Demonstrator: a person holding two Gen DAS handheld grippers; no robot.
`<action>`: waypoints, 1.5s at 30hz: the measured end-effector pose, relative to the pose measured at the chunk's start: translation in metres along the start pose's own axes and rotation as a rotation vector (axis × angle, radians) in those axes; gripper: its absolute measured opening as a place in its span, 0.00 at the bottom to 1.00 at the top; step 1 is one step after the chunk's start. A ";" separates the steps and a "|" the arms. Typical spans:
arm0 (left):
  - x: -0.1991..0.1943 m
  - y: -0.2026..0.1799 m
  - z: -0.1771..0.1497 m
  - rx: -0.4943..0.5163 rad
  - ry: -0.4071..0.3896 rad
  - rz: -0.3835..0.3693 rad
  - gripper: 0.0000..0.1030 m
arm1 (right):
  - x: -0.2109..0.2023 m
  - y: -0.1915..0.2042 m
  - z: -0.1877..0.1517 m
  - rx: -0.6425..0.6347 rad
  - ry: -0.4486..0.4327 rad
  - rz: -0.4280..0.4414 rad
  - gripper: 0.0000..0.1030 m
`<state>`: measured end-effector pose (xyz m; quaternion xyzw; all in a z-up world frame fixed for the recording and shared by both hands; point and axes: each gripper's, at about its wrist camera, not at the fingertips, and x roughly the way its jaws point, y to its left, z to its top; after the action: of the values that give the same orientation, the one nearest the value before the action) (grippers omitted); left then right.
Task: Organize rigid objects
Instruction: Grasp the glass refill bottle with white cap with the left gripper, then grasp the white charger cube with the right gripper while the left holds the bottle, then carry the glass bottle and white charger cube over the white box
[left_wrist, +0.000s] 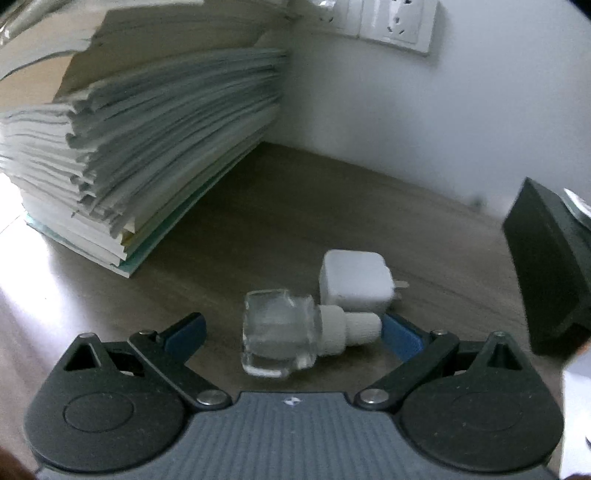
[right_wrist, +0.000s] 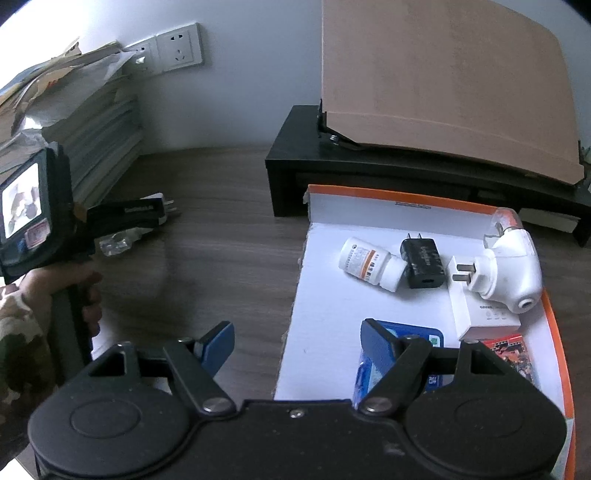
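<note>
A clear glass bottle (left_wrist: 277, 332) with a white cap lies on its side on the wooden table (left_wrist: 295, 221). My left gripper (left_wrist: 293, 328) stands wide open around it, with blue pads apart from it on both sides. A white charger (left_wrist: 354, 280) rests just behind the bottle. In the right wrist view, a hand holds the left gripper (right_wrist: 147, 214) over the bottle (right_wrist: 116, 243). My right gripper (right_wrist: 297, 338) hangs open and empty over the left edge of a white tray with an orange rim (right_wrist: 317, 236). The tray holds a pill bottle (right_wrist: 365, 264), a black charger (right_wrist: 423, 264) and a white plug-in device (right_wrist: 509, 273).
A tall paper stack (left_wrist: 147, 147) fills the left of the table against the wall. A black stand (right_wrist: 369, 162) with a brown board (right_wrist: 443, 74) sits behind the tray. A white box (right_wrist: 484, 314), a blue packet (right_wrist: 406, 332) and a red card (right_wrist: 513, 354) also lie in the tray. Wall sockets (right_wrist: 177, 48) are above.
</note>
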<state>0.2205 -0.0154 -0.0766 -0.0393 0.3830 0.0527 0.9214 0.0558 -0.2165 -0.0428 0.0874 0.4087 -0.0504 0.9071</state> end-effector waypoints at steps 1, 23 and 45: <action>0.002 0.001 0.000 0.006 -0.005 -0.006 0.96 | 0.001 0.000 0.001 -0.001 0.000 0.000 0.87; -0.095 0.096 -0.027 -0.016 -0.064 -0.108 0.79 | 0.098 0.112 0.080 -0.278 -0.058 0.332 0.87; -0.126 0.134 -0.048 -0.056 -0.047 -0.114 0.79 | 0.175 0.164 0.099 -0.393 -0.018 0.348 0.70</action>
<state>0.0815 0.1038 -0.0248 -0.0855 0.3566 0.0116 0.9303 0.2706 -0.0790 -0.0901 -0.0219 0.3814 0.1862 0.9052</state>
